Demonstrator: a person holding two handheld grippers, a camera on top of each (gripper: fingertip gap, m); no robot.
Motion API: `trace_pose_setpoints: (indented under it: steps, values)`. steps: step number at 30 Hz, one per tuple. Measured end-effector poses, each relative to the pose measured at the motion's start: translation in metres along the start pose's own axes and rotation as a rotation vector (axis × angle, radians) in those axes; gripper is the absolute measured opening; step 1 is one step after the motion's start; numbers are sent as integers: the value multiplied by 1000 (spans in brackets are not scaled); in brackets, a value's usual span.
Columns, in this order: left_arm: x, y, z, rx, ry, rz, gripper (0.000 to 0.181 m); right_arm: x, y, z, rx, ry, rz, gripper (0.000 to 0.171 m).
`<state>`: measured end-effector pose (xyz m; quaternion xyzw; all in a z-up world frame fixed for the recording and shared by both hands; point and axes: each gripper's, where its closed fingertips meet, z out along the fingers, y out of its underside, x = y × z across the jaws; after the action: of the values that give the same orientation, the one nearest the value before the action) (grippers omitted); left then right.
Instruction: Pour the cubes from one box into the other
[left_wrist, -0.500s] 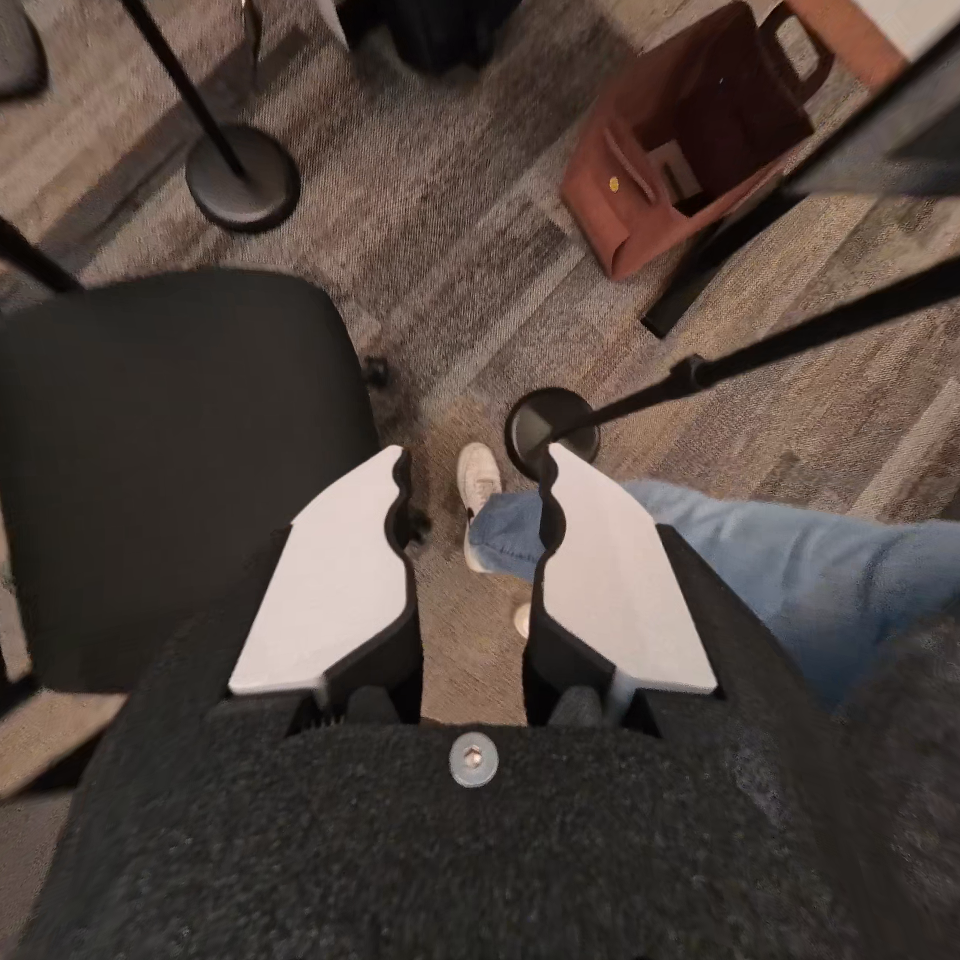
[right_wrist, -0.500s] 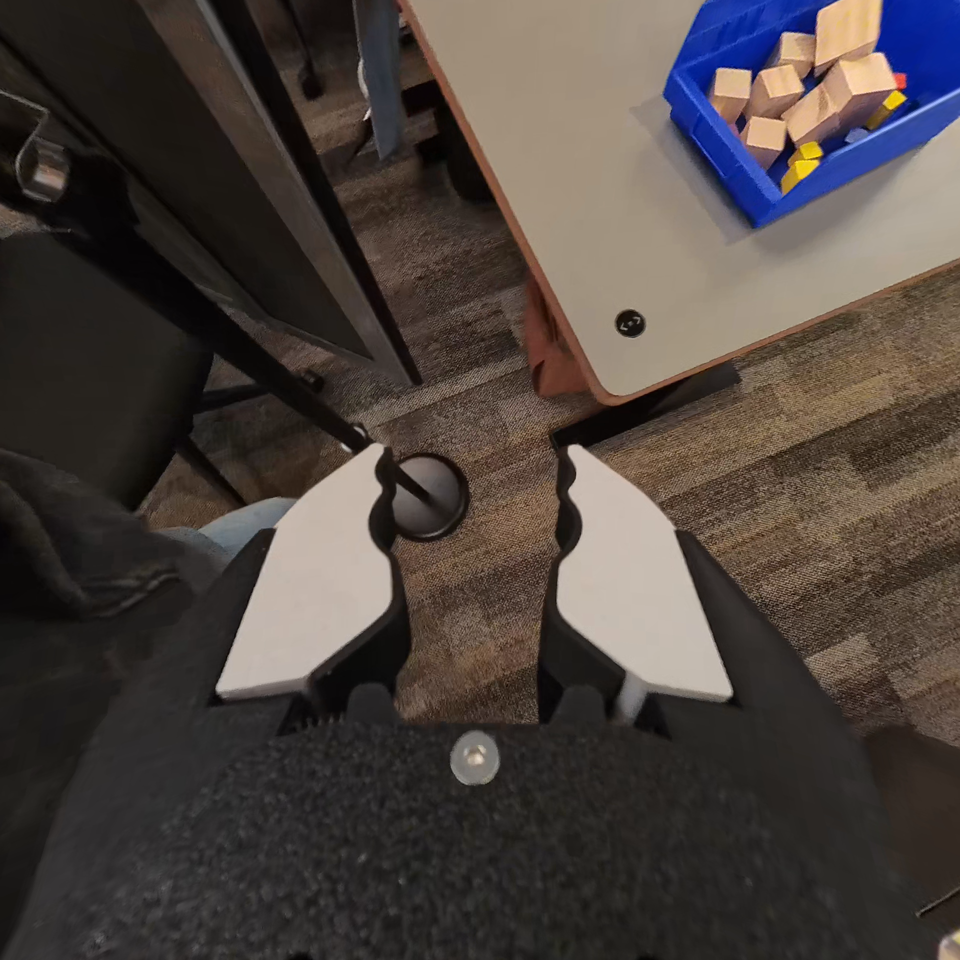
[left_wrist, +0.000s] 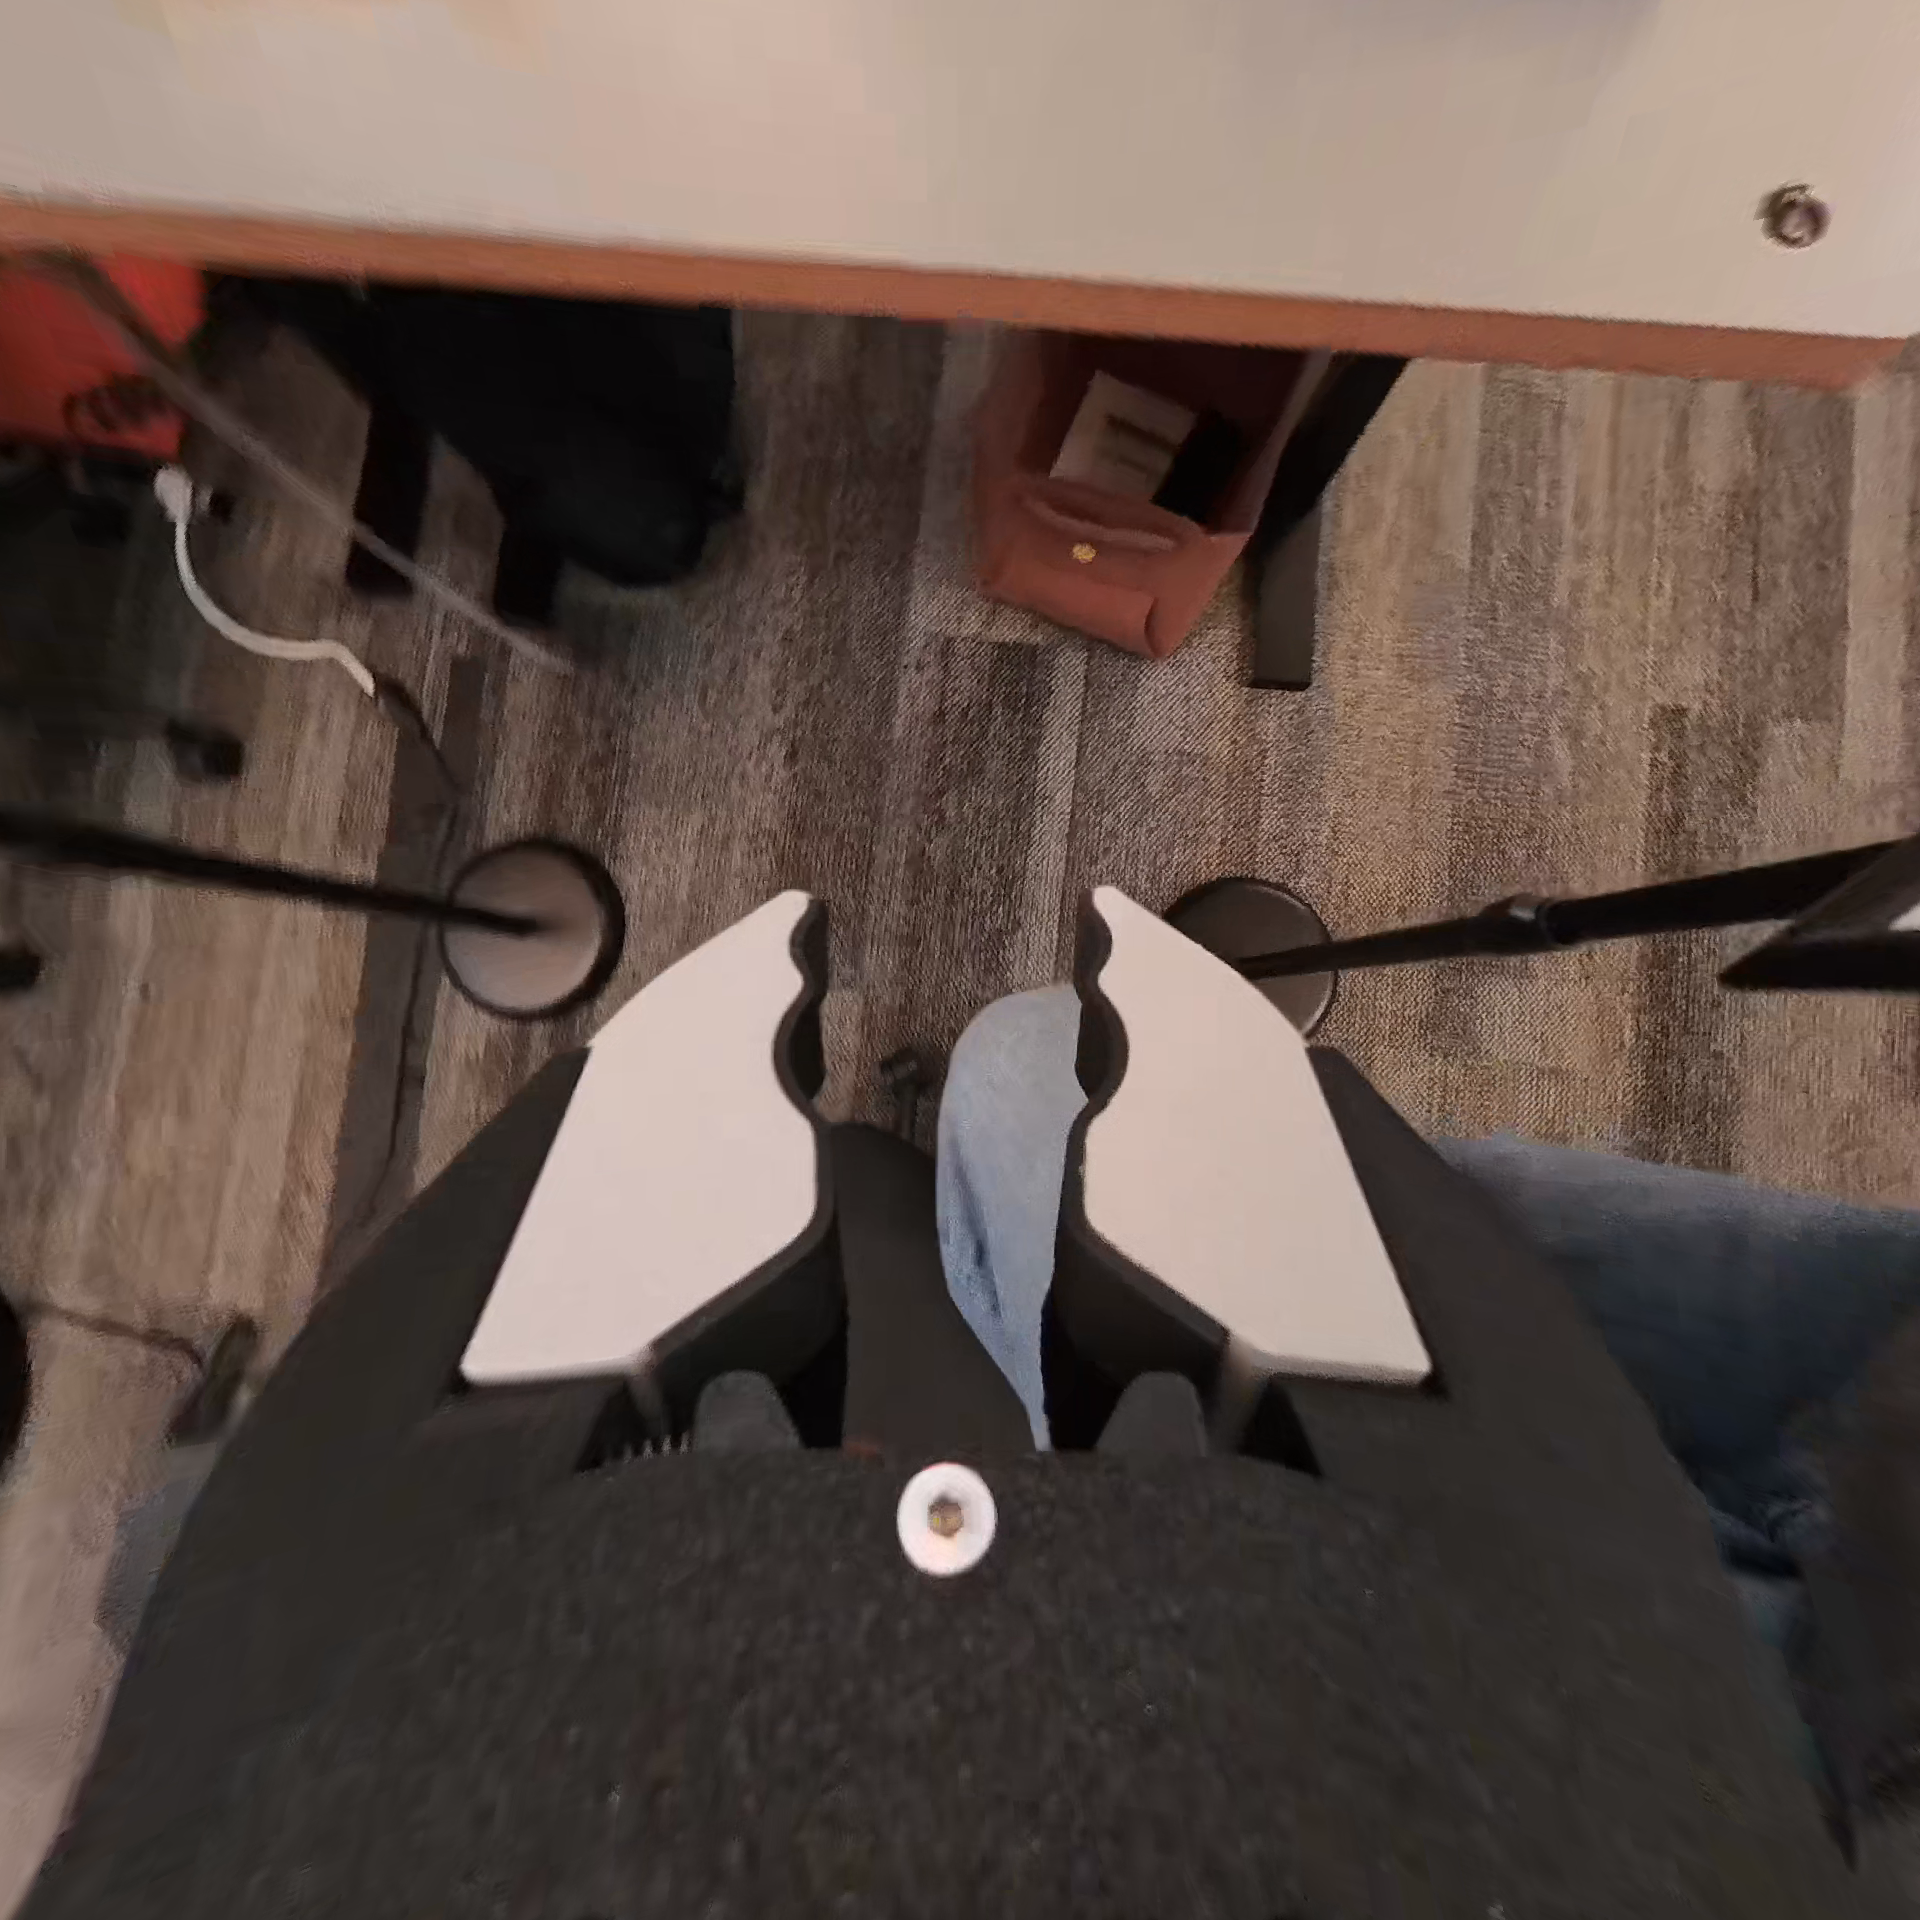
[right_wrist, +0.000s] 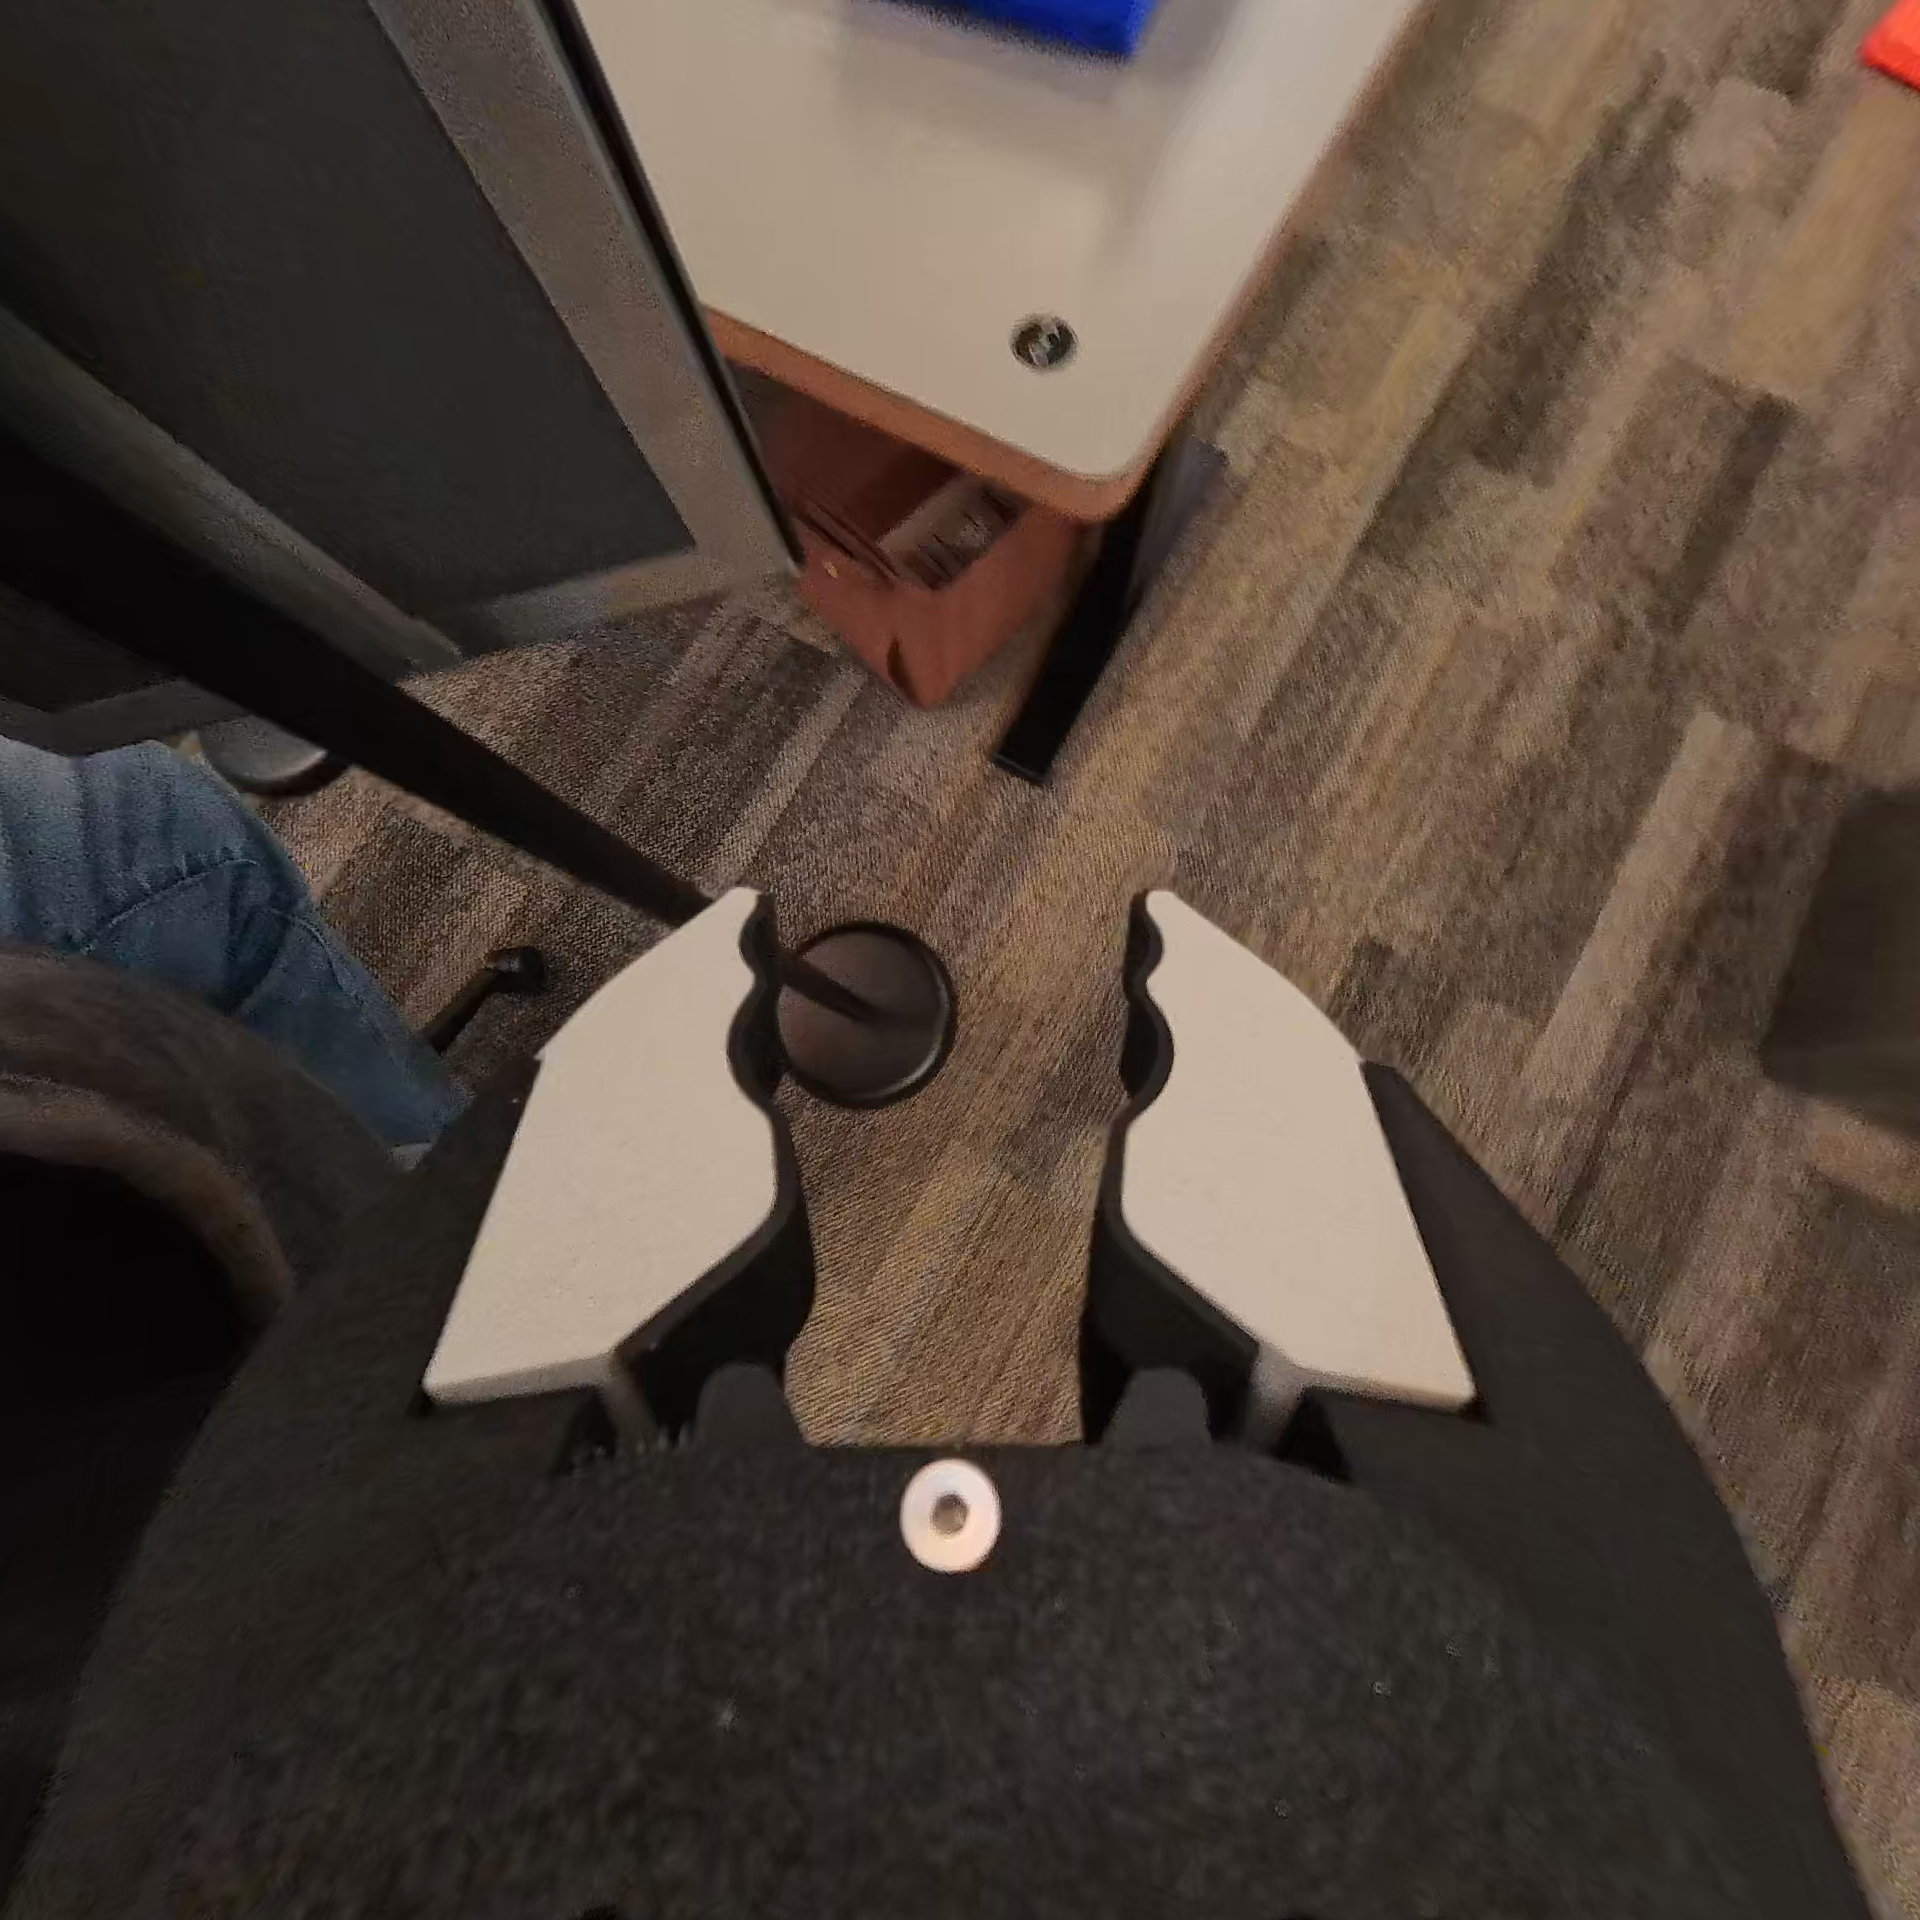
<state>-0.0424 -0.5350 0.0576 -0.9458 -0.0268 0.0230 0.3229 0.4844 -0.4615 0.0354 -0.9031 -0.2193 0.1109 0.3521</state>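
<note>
Above the carpet, both grippers hang empty, aimed at the floor.
Left wrist view: the left gripper (left_wrist: 948, 925) gapes wide over a jeans leg (left_wrist: 997, 1164); table (left_wrist: 935, 125) at 12 o'clock. Right wrist view: the right gripper (right_wrist: 948, 914) gapes wide; the blue box (right_wrist: 997, 26) sits on the table at 12 o'clock, mostly cropped, cubes unseen.

Both my wrist cameras look down along my jaws at the carpet (left_wrist: 1039, 748); each catches the tabletop (right_wrist: 914, 260) edge and brown bag (left_wrist: 1122, 540).
</note>
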Motion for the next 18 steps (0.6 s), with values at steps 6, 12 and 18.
trace_pose_setpoints:
  steps: [6, 12, 18]
  values:
    - [-4, -103, 69, 47, 154, 258, 45, -9, 54, -12, 16, 167, 243, 64]
    - [8, -151, 178, 124, 346, 390, 45, 19, 58, 16, 145, 341, 260, 66]
    - [23, -136, 279, 238, 510, 438, 45, 48, 36, 49, 295, 424, 126, 65]
